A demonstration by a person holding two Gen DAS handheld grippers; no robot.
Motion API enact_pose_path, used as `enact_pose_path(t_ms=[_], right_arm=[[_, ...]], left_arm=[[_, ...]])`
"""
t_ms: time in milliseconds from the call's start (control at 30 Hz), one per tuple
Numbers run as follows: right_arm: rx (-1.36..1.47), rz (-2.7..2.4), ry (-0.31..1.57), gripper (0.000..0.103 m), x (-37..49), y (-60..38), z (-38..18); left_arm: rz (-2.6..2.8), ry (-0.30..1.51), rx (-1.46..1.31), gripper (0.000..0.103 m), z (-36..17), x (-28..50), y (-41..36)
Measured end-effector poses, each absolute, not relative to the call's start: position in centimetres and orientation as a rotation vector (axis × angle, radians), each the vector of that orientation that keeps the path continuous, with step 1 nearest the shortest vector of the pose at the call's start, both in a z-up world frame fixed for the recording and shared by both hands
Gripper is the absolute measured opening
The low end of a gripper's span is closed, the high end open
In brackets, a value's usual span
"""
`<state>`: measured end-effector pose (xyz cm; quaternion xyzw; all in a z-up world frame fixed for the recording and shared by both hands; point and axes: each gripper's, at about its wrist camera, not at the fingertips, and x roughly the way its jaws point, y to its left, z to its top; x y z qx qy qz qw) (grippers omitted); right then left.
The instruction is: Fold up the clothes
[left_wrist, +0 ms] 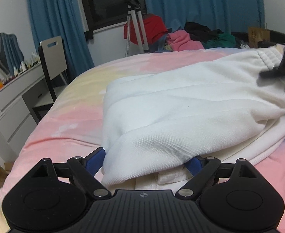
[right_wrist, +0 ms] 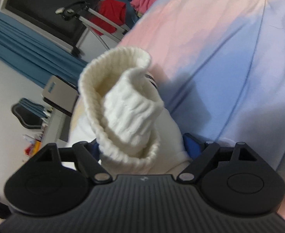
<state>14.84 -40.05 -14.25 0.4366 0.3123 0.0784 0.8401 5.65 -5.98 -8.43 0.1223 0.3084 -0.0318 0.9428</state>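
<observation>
A white sweater [left_wrist: 181,106] lies bunched on the pink and pale blue bedsheet [left_wrist: 68,120]. Its near fold drapes over my left gripper [left_wrist: 148,155], whose blue fingers [left_wrist: 96,158] stand wide apart on either side of the cloth without pinching it. At the right edge, a dark blurred gripper [left_wrist: 280,66] is at the sweater's ribbed hem. In the right wrist view, that ribbed hem [right_wrist: 127,104] stands rolled up between the spread fingers of my right gripper [right_wrist: 142,141]. One blue finger [right_wrist: 190,142] shows beside the cloth and does not press on it.
A heap of pink, red, green and dark clothes [left_wrist: 191,36] sits at the bed's far end by a white stand [left_wrist: 136,25]. A white desk [left_wrist: 16,101] and a chair [left_wrist: 53,62] are left of the bed. Blue curtains [left_wrist: 55,19] hang behind.
</observation>
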Motion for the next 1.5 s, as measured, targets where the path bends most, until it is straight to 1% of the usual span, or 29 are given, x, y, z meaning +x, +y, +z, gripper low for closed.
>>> enact_pose_path(t_ms=[100, 167, 233, 333, 433, 467, 500, 533, 600, 700, 767, 833, 933, 1067, 1100, 1133, 1167, 1233, 1267, 1333, 1367, 1433, 1500], right_arm=[[0.910, 0.257, 0.573, 0.086, 14.2, -39.7, -12.4], [0.839, 0.290, 0.567, 0.086, 14.3, -38.9, -11.9], [0.740, 0.243, 0.634, 0.086, 14.9, -37.8, -12.3], [0.689, 0.155, 0.755, 0.085, 16.0, -37.2, -14.3], [0.700, 0.132, 0.775, 0.085, 16.1, -37.3, -14.9], [0.698, 0.128, 0.774, 0.080, 16.1, -37.2, -14.8], [0.681, 0.125, 0.776, 0.074, 16.0, -37.2, -14.5], [0.676, 0.122, 0.775, 0.070, 15.9, -37.0, -14.1], [0.684, 0.115, 0.774, 0.058, 15.6, -36.9, -13.4], [0.700, 0.094, 0.760, 0.049, 15.1, -37.1, -12.7], [0.690, 0.083, 0.741, 0.048, 14.8, -36.9, -12.3], [0.682, 0.073, 0.721, 0.047, 14.6, -36.3, -12.0], [0.698, 0.076, 0.699, 0.047, 14.6, -36.7, -11.8], [0.705, 0.079, 0.692, 0.047, 14.8, -37.1, -12.0], [0.706, 0.077, 0.694, 0.047, 15.0, -37.1, -12.0], [0.707, 0.076, 0.696, 0.047, 15.1, -37.1, -12.0], [0.707, 0.074, 0.698, 0.047, 15.3, -37.0, -11.9], [0.702, 0.069, 0.699, 0.047, 15.5, -36.8, -11.7], [0.696, 0.066, 0.698, 0.047, 15.4, -36.6, -11.6], [0.702, 0.061, 0.683, 0.046, 14.9, -36.5, -11.0], [0.706, 0.059, 0.675, 0.045, 14.7, -36.4, -10.8], [0.708, 0.067, 0.643, 0.043, 14.0, -36.3, -10.0], [0.707, 0.073, 0.618, 0.042, 13.1, -36.2, -9.0]], left_arm=[[-0.058, 0.637, 0.232, 0.089, -8.3, 5.7, -5.5], [-0.057, 0.642, 0.227, 0.089, -8.3, 5.7, -5.3], [-0.060, 0.645, 0.225, 0.089, -8.2, 5.6, -5.2], [-0.064, 0.647, 0.234, 0.089, -8.1, 5.5, -5.4], [-0.085, 0.673, 0.208, 0.089, -7.7, 5.4, -5.1], [-0.104, 0.696, 0.180, 0.089, -7.4, 5.4, -4.6], [-0.142, 0.724, 0.113, 0.089, -7.0, 5.4, -3.4], [-0.180, 0.750, 0.042, 0.090, -6.5, 5.3, -2.2], [-0.265, 0.796, -0.141, 0.091, -5.8, 5.4, 0.8], [-0.345, 0.796, -0.481, 0.097, -5.4, 5.7, 5.4], [-0.327, 0.760, -0.640, 0.098, -6.0, 6.2, 7.4], [-0.282, 0.771, -0.737, 0.098, -7.2, 7.3, 8.2], [-0.212, 0.839, -0.811, 0.098, -9.4, 9.3, 8.2], [-0.195, 0.860, -0.825, 0.097, -10.6, 10.5, 7.6], [-0.196, 0.862, -0.824, 0.095, -10.7, 10.7, 7.5], [-0.198, 0.864, -0.824, 0.090, -10.9, 10.9, 7.4], [-0.197, 0.857, -0.814, 0.087, -10.8, 10.9, 7.4], [-0.198, 0.838, -0.794, 0.076, -10.6, 10.8, 7.2], [-0.200, 0.829, -0.777, 0.073, -10.4, 10.7, 7.1], [-0.203, 0.810, -0.754, 0.064, -10.0, 10.5, 6.8], [-0.207, 0.801, -0.752, 0.062, -9.7, 10.4, 6.8], [-0.224, 0.782, -0.754, 0.053, -9.1, 10.1, 6.8], [-0.257, 0.752, -0.763, 0.047, -8.0, 9.7, 6.9]])
